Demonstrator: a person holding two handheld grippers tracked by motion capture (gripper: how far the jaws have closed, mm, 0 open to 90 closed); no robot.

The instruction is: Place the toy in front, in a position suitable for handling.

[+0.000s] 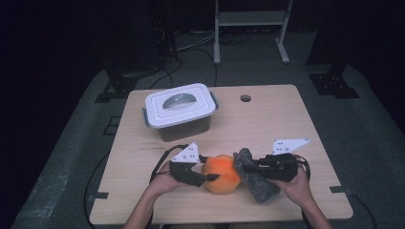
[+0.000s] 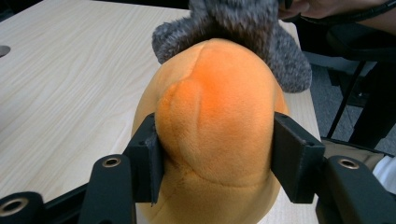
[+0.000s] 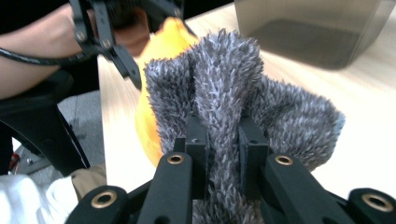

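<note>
An orange plush ball [image 1: 221, 173] rests near the front edge of the wooden table [image 1: 267, 114]. My left gripper [image 1: 208, 169] is shut on the orange plush [image 2: 215, 121]; both pads dent its sides. A grey fuzzy cloth [image 1: 254, 176] lies against the right side of the plush. My right gripper [image 1: 247, 168] is shut on a bunched fold of the grey cloth [image 3: 224, 93], which fans out above the jaws. Behind the cloth the orange plush [image 3: 161, 51] shows, with the left gripper's black frame beside it.
A closed container with a white lid [image 1: 179, 104] and dark body [image 3: 308, 28] stands at the back left of the table. A round cable hole [image 1: 245, 98] sits near the far edge. A metal stand [image 1: 250, 28] is on the floor beyond.
</note>
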